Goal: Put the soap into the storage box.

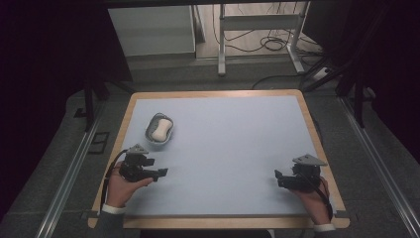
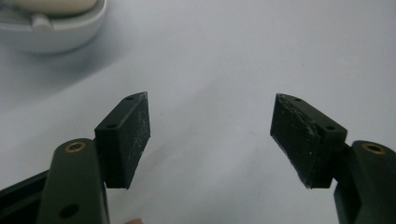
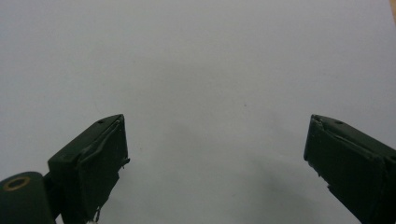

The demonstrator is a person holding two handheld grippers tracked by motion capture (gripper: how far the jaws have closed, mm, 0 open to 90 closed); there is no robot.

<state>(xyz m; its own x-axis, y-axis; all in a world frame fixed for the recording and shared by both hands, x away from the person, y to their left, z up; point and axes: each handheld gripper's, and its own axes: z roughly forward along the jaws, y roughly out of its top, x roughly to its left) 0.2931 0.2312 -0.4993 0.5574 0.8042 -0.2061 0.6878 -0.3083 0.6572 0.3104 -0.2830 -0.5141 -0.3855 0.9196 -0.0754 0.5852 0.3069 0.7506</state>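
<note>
High view: we hold the left gripper (image 1: 161, 173) at the near left of a pale blue-grey mat (image 1: 233, 148) that covers a light wooden table (image 1: 213, 93), whose bare rim frames the mat on all sides. Beyond this gripper, near but apart from it, sits a shallow oval grey soap dish (image 1: 159, 128) carrying a smooth cream bar of soap (image 1: 160, 130). Our right gripper (image 1: 278, 179) rests at the near right, well apart from the dish, with a broad stretch of open mat between the two tools and towards the far edge. We read no brand, label or lettering on any surface.

Left gripper view: the jaws stand wide with bare mat between them; the matte black pads (image 2: 135, 135) are flat, rectangular and finely scratched. The rounded wall of the dish (image 2: 60, 32) appears at the upper left, clear of the jaws, its finish glossy.

Right gripper view: the jaws stand wide over plain mat (image 3: 205, 84), holding nothing; one pad (image 3: 100, 163) shows a worn, slightly peeling edge.
</note>
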